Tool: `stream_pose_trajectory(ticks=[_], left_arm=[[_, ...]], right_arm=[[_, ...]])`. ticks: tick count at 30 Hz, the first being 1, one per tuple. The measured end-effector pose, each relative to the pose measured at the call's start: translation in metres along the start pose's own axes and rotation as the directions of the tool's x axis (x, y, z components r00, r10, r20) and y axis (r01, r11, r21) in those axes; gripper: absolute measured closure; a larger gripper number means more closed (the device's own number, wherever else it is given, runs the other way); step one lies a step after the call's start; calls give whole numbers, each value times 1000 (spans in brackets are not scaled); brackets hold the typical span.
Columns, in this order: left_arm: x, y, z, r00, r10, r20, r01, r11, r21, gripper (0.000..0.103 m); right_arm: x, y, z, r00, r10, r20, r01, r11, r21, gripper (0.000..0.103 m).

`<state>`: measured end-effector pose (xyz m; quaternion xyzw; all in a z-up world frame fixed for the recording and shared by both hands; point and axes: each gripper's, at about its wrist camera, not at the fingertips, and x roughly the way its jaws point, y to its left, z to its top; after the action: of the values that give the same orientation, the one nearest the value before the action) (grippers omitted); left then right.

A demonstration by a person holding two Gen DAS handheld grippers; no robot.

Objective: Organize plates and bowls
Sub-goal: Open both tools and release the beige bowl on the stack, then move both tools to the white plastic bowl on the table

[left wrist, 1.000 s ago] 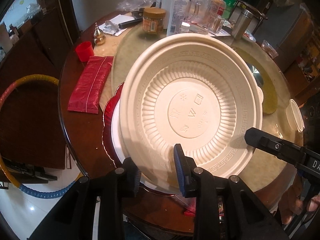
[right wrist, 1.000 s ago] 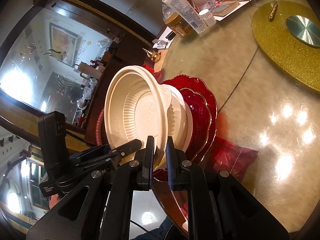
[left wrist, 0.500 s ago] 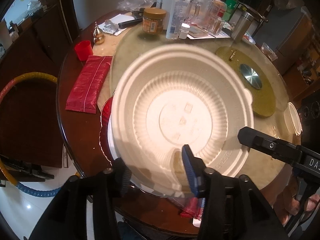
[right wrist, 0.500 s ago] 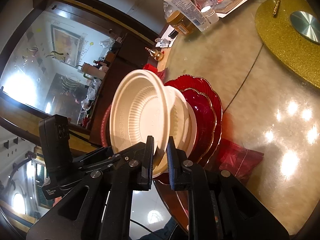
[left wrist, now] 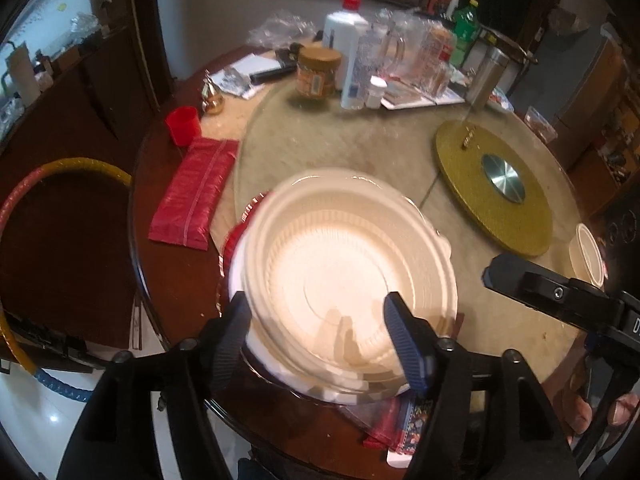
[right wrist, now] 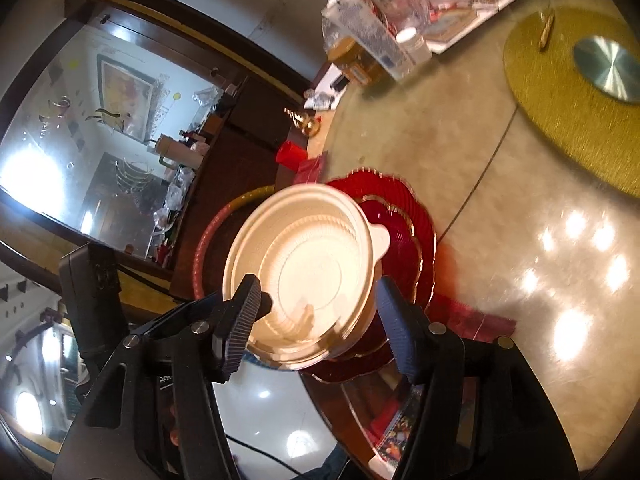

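I am seeing the cream bowl (left wrist: 344, 284) sitting on the stack of red plates (right wrist: 404, 216) at the near edge of the counter (left wrist: 352, 152). My left hand-held gripper (left wrist: 320, 340) and right hand-held gripper (right wrist: 316, 320) have just been opening; both are standing wide, pads clear of the bowl's rim, gripping nothing.

A round worktop (left wrist: 360, 160) carries household clutter: a red cup (left wrist: 183, 125) sits near a flat red packet (left wrist: 195, 194), with a small brass bell (left wrist: 212, 98) just beyond. At the far edge stand a brown-lidded jar (left wrist: 319, 73), a white bottle with a red cap (left wrist: 347, 36) and a steel flask (left wrist: 487, 76). A gold glitter turntable (left wrist: 496, 188) lies to the right, and a striped hoop (left wrist: 60, 170) shows beside the table.
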<state>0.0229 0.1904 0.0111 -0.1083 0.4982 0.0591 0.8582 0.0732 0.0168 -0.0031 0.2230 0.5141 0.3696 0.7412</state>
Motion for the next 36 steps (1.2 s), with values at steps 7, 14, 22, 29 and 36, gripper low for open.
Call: stream_pose_trajectory(ticks=[7,14,22,29,36], left_arm=[[-2,4,-1,999,27,22,-27,1000,-8,24],[-28,3,-4,984,78,158,-76,997,-19,24],[-61,-29,-14,917,28,397,-48,998,40,22],[-48,-82,-19,905,-84,417,37,992,119,21],[-27,-131,-20,912,-168,374,99,975,197,21]], right_arm=[[-3,-6,3,999,-25,21,25,999,23,37],[-2,-5,4,999,-16,28,16,1000,18,37],[-8,-16,3,990,-124,69,124,992,7,26],[-39,-35,1,931,-314,187,323,946,-17,23],[-74,-71,3,805,-541,245,560,829,-10,22]])
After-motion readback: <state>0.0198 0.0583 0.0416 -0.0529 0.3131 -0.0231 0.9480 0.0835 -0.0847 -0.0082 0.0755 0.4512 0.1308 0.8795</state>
